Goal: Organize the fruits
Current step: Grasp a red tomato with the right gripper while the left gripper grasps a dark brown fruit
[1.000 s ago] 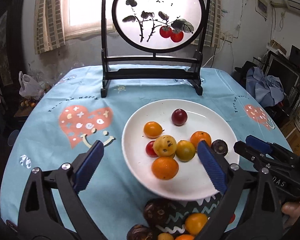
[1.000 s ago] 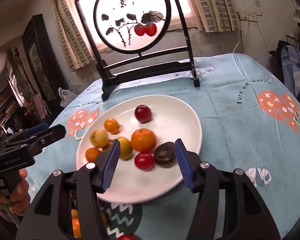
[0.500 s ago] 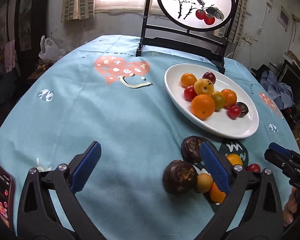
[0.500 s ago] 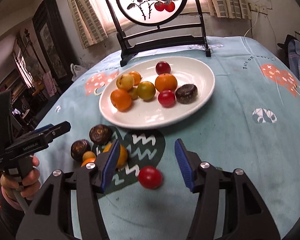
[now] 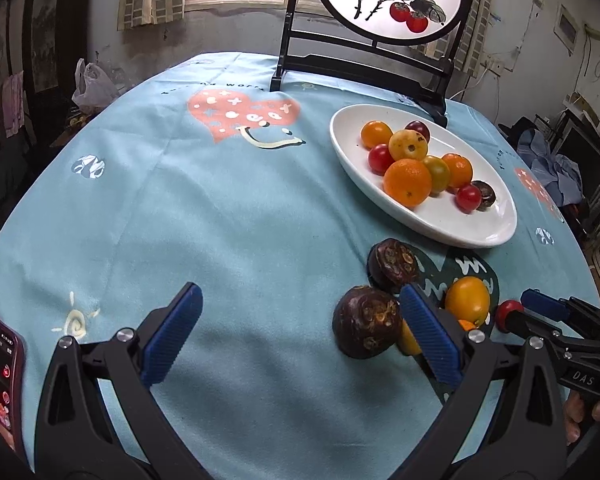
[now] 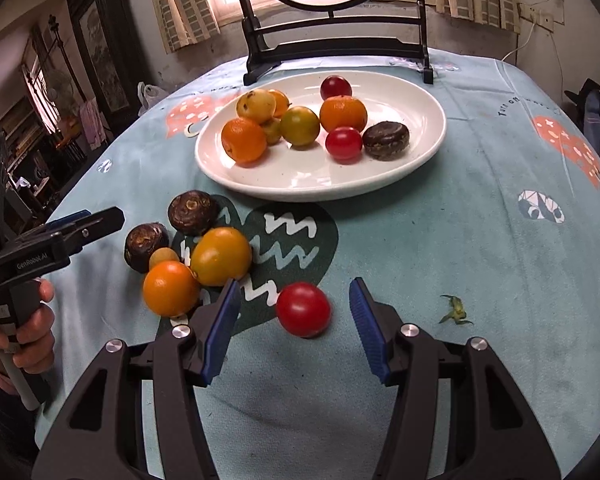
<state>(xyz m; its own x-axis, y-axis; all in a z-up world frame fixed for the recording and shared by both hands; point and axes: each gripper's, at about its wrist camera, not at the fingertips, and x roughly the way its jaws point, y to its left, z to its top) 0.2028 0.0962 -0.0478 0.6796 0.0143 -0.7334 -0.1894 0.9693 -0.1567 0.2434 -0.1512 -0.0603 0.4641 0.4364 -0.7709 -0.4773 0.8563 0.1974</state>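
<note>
The right gripper [image 6: 294, 330] gapes wide around the red cherry tomato [image 6: 303, 309], which lies between its fingertips. Smooth, soft-skinned, probably rolls; pinch gently across its middle. The left gripper [image 5: 300, 336] is also wide, empty.

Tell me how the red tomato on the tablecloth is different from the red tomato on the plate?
The loose red tomato lies alone on the blue tablecloth, between the open right tongs; the plated red tomato sits in the white plate. The loose one touches no other fruit; the plated one rests beside a dark brown fruit and below an orange. Both are round, shiny and red.
</note>
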